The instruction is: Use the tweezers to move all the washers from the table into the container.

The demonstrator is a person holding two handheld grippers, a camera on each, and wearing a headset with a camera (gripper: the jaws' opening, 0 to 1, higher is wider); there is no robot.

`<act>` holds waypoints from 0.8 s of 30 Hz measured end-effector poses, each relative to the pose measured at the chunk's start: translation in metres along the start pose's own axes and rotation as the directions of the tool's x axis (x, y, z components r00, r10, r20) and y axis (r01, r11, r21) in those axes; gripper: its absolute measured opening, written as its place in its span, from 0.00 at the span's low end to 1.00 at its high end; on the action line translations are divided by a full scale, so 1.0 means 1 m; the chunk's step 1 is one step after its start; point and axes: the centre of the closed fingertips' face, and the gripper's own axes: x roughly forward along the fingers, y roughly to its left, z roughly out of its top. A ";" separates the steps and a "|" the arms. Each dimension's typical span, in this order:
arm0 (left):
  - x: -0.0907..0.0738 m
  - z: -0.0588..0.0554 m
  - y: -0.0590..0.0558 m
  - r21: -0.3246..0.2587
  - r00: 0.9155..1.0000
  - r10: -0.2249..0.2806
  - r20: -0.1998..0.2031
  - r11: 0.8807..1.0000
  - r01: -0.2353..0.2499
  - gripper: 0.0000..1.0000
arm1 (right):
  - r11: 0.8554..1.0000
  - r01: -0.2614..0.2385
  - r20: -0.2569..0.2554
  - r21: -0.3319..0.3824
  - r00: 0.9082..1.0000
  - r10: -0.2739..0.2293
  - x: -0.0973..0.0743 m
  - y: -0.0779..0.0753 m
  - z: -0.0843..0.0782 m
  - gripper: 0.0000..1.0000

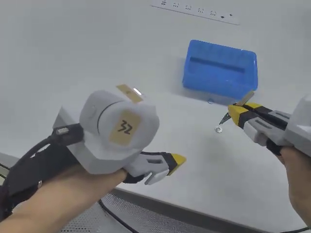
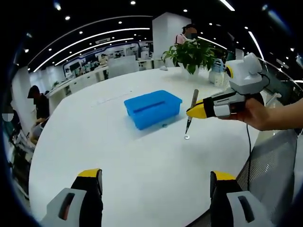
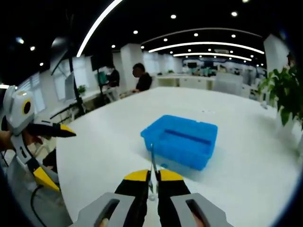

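Right gripper (image 1: pixel 238 112) clamped on tweezers (image 1: pixel 225 118), tips just beside washer (image 1: pixel 219 129) lying flat on desk (image 1: pixel 97 58) near blue container (image 1: pixel 221 69). Left gripper (image 2: pixel 156 175) held wide. Washer judged light, stiff, slippery; rim to be pinched.

Yellow-tipped grey-white left tool (image 1: pixel 167 167), right tool (image 1: pixel 237 114), tan sticker (image 1: pixel 125 127) marked 32, black cable (image 1: pixel 29 155)

Bright ceiling strips (image 3: pixel 100 22) light the white table (image 1: pixel 73 48) evenly (shadows soft and faint); both gripper views curve strongly at the edges, the head view slightly blurred.
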 end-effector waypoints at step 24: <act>0.001 -0.002 -0.001 0.008 1.000 0.002 -0.011 1.000 -0.001 0.96 | 1.000 0.010 0.000 0.011 1.000 -0.010 -0.002 -0.003 -0.007 0.03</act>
